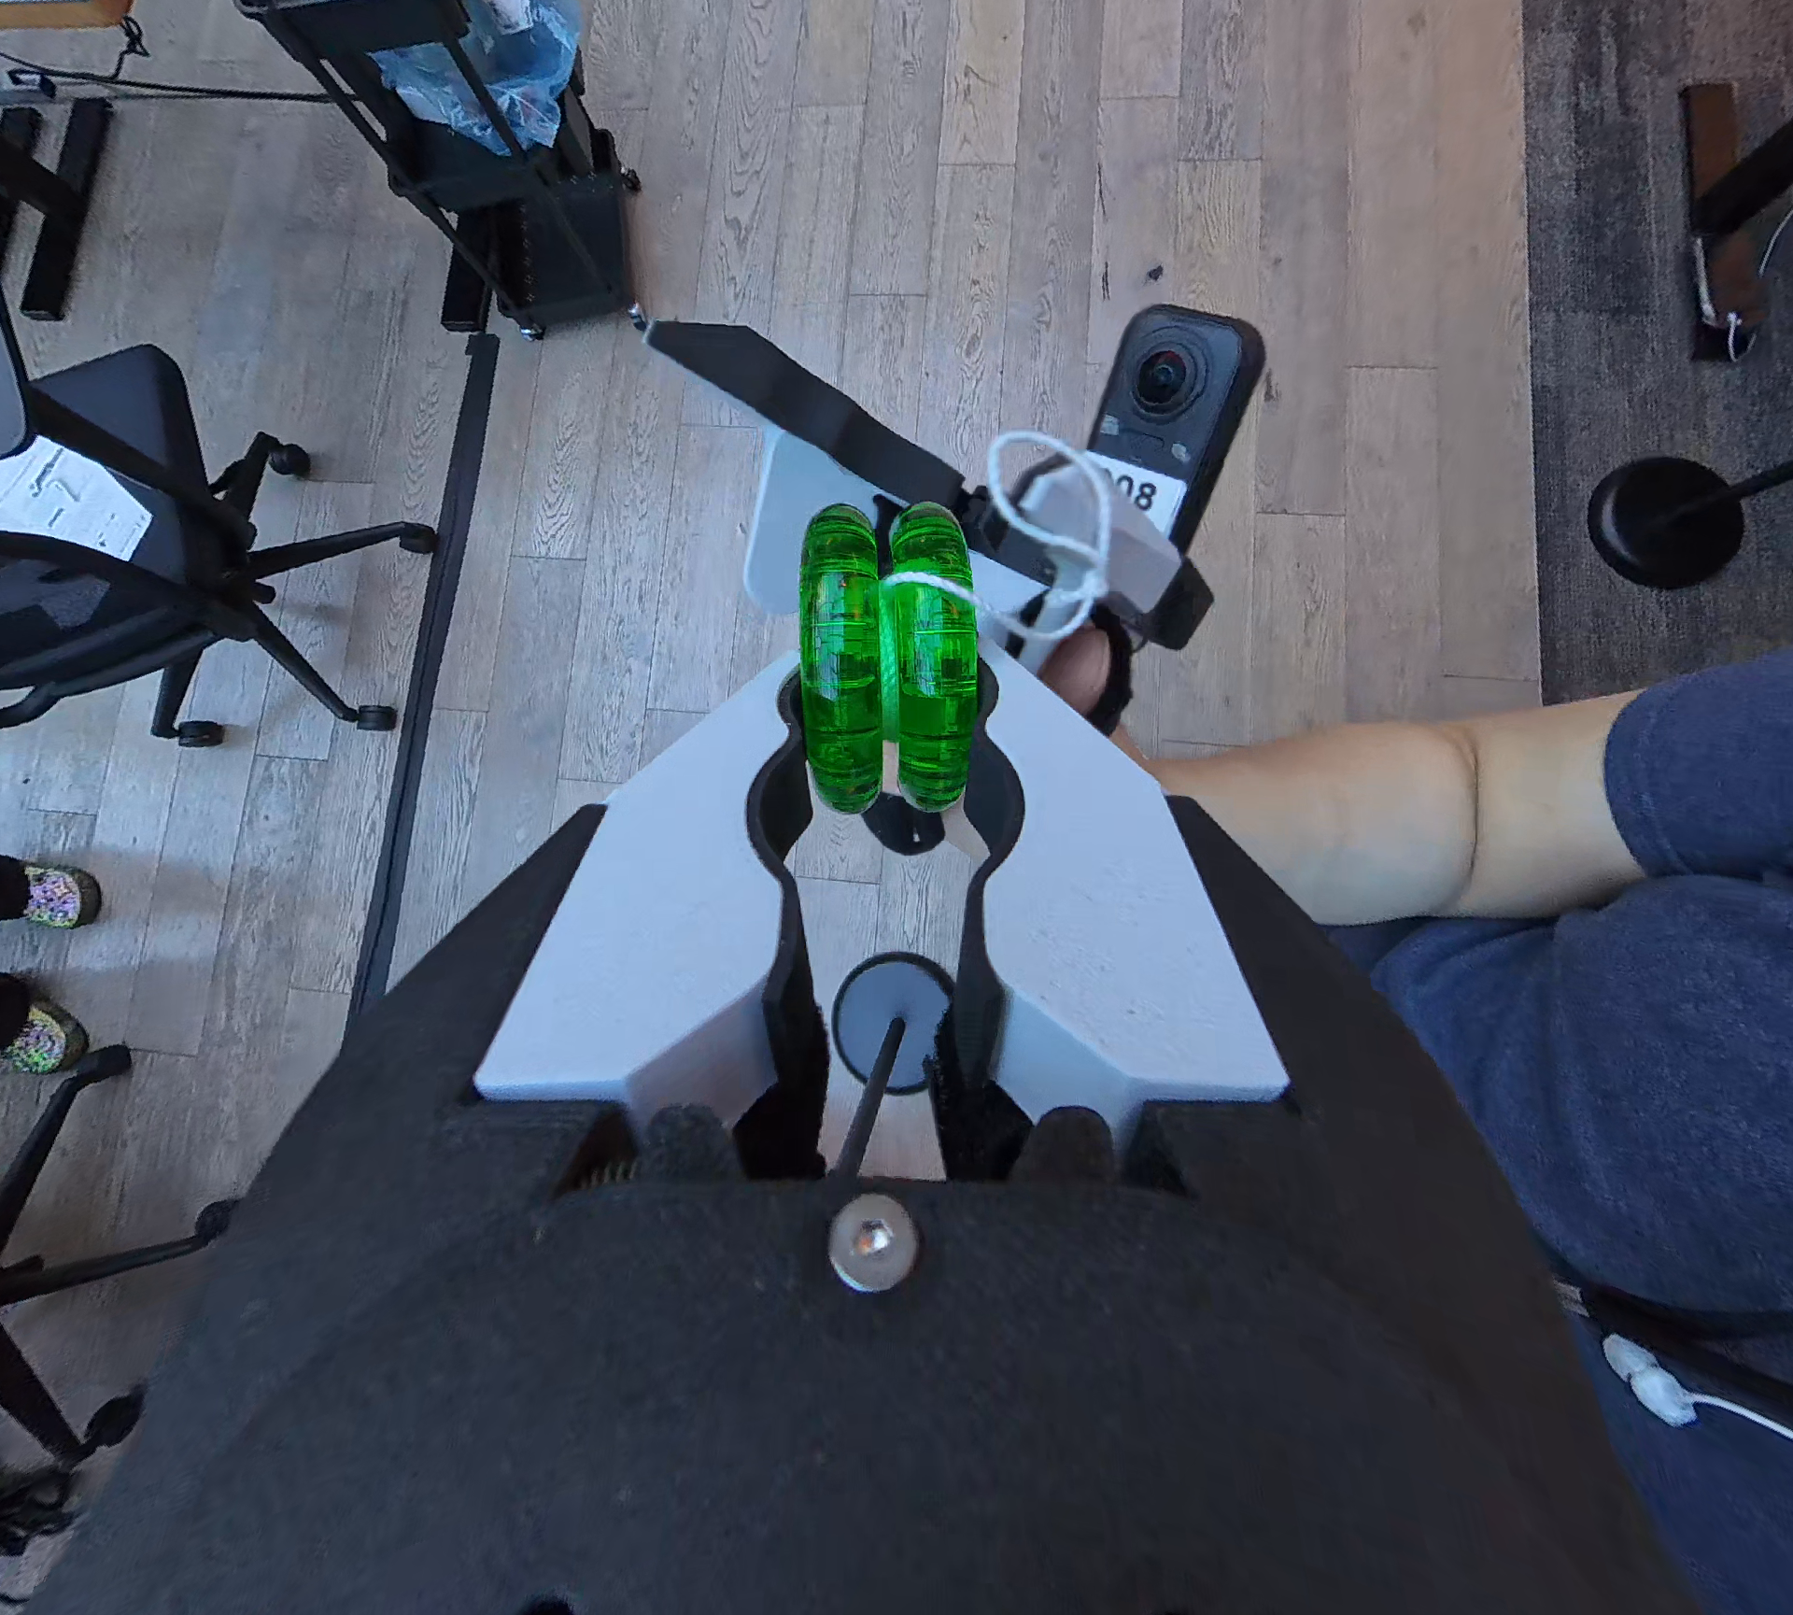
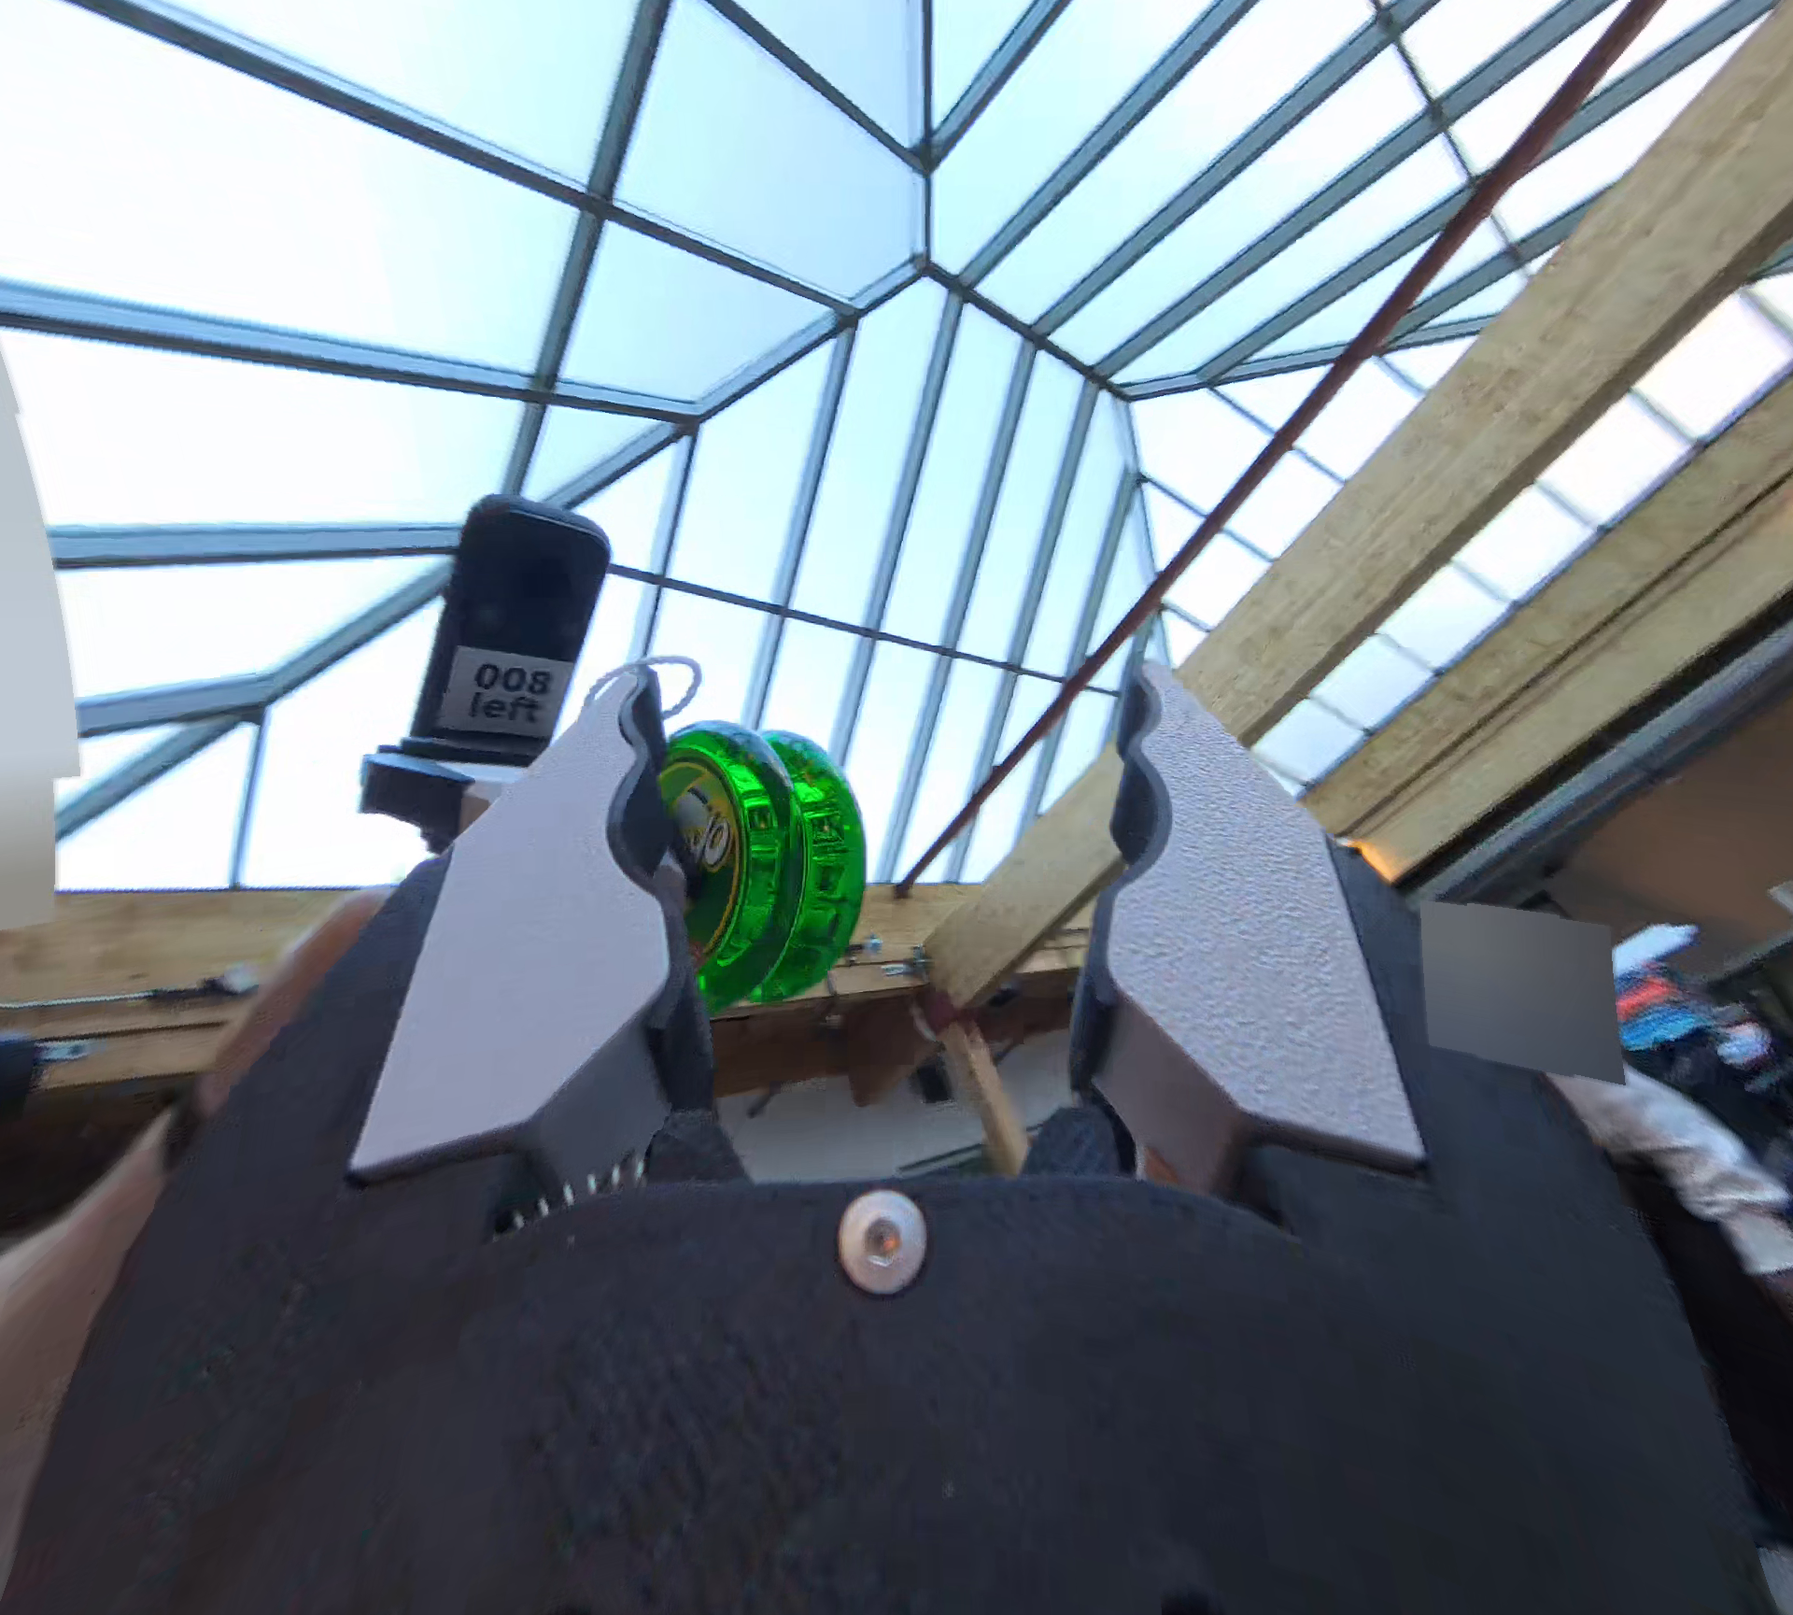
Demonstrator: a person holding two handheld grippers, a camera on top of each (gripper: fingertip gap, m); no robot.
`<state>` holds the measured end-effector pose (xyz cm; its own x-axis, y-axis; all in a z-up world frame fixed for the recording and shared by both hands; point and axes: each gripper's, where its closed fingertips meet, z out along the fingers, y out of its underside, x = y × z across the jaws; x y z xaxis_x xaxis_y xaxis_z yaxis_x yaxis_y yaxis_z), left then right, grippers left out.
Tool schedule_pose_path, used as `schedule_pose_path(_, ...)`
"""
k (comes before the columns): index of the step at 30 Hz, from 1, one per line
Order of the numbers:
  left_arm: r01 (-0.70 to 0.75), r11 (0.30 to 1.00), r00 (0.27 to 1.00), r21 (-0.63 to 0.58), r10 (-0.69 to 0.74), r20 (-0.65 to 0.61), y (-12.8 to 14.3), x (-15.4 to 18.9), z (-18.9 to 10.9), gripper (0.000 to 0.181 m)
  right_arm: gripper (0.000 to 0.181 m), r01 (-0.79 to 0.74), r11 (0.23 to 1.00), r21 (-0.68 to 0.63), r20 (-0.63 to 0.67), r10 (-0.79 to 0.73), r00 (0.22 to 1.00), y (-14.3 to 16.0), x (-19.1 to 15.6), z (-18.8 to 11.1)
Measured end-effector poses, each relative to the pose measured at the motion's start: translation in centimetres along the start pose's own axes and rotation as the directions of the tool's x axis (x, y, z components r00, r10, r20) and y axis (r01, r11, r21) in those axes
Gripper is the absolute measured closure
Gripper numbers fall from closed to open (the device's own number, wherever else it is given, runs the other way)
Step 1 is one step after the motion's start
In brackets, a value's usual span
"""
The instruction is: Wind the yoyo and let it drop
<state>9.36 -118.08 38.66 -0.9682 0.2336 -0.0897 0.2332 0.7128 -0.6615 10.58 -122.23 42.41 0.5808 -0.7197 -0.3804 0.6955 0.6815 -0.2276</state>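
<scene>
A translucent green yoyo [image 1: 888,656] is clamped on edge between the fingertips of my left gripper [image 1: 888,695], high above the floor. Its white string [image 1: 1058,520] leaves the groove to the right and loops around one finger [image 1: 1125,549] of the right gripper just beyond. In the right wrist view my right gripper [image 2: 888,753] points up and is wide open. The string loop [image 2: 650,676] hangs over the tip of its left finger [image 2: 582,841]. The yoyo [image 2: 776,860] shows just past that finger. The left gripper's camera [image 2: 514,627] is behind it.
Below is a wood floor [image 1: 1067,113] with a black cart [image 1: 417,16], an office chair [image 1: 146,520], a round stand base [image 1: 1669,520] and someone's shoes [image 1: 48,889]. The person's arm [image 1: 1358,792] is at right. Above are a skylight [image 2: 776,113] and wooden beams [image 2: 1455,501]. There is about 5 cm between the tips of the two grippers.
</scene>
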Motion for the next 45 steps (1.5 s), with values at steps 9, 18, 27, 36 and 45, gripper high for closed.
schedule_pose_path(9, -0.039, 0.996, 0.999, -0.076, 0.041, 0.035, 0.4, -0.7, 0.1, 0.155, 0.075, 0.199, 0.979, -0.042, 0.115, -0.193, 0.974, 1.3, -2.4, 0.9)
schedule_pose_path(18, -0.009, 0.986, 1.000, -0.168, 0.011, 0.009, 2.1, -1.0, 0.1, 0.155, 0.127, 0.329, 0.943, -0.057, 0.267, -0.303, 0.915, 0.9, -4.3, -0.4)
schedule_pose_path(27, 0.029, 0.988, 0.999, -0.152, -0.035, -0.037, 2.6, -0.1, 0.3, 0.155, 0.176, 0.473, 0.877, -0.081, 0.380, -0.412, 0.828, 1.2, -6.6, -1.6)
schedule_pose_path(36, 0.059, 0.992, 0.998, -0.108, -0.061, -0.020, 2.9, -0.5, -0.7, 0.155, 0.181, 0.467, 0.868, -0.167, 0.403, -0.372, 0.836, 2.1, -7.2, -1.2)
schedule_pose_path(45, 0.070, 0.997, 0.997, -0.025, -0.071, -0.021, 2.4, -0.4, -2.1, 0.155, 0.181, 0.470, 0.853, -0.226, 0.389, -0.363, 0.846, 3.0, -7.1, -1.2)
